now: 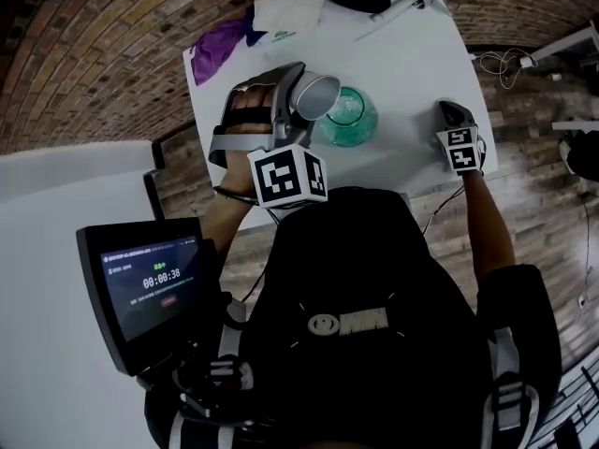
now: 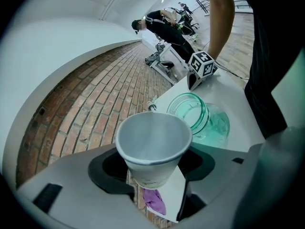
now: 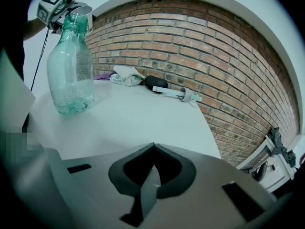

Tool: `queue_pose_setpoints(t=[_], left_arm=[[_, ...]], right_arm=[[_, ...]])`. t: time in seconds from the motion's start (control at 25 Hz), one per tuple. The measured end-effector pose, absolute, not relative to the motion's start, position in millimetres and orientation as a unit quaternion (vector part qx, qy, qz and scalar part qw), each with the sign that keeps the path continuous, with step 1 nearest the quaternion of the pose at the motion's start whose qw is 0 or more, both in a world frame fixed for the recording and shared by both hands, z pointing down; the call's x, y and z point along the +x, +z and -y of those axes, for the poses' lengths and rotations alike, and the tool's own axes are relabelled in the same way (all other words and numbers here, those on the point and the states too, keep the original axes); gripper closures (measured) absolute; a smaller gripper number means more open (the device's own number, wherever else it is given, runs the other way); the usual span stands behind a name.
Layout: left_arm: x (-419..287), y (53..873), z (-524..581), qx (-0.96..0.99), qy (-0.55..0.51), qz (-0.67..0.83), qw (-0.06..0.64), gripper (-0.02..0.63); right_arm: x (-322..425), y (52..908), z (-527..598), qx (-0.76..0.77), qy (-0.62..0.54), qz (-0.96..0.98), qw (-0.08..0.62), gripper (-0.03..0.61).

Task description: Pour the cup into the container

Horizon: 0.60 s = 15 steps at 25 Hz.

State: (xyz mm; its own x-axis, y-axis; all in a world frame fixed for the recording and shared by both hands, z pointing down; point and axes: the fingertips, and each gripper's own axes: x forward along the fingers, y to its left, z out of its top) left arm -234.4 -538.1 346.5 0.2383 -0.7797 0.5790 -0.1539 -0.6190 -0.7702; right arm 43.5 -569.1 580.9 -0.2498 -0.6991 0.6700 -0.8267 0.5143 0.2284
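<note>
Over the desk (image 1: pixel 412 73), left gripper (image 1: pixel 298 94) fingers grasp the cup (image 1: pixel 318 94) tipped at the container's (image 1: pixel 351 120) ten o'clock, right gripper (image 1: pixel 449 112) clenched empty; mid-pour, it seems, next needing rim over mouth

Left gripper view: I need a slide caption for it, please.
Left tool grips the cup beside the green bottle's open mouth.
</note>
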Motion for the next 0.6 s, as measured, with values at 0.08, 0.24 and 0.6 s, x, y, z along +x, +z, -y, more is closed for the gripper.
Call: queue_pose_setpoints(t=[0.08,0.24,0.6], left_arm=[[-234.4,348.1,538.2,-0.728,-0.528,-0.318,0.299,0.316],[-232.9,349.2,537.2,-0.725,-0.53,-0.315,0.308,0.316],[-231.0,348.7,536.3,-0.72,-0.531,-0.312,0.32,0.316]], right_arm=[[43.5,581.5,569.4,0.485,0.086,0.786,0.372,0.575],[43.4,580.6,568.6,0.485,0.087,0.787,0.37,0.575],[43.8,580.6,567.1,0.485,0.089,0.788,0.369,0.575]])
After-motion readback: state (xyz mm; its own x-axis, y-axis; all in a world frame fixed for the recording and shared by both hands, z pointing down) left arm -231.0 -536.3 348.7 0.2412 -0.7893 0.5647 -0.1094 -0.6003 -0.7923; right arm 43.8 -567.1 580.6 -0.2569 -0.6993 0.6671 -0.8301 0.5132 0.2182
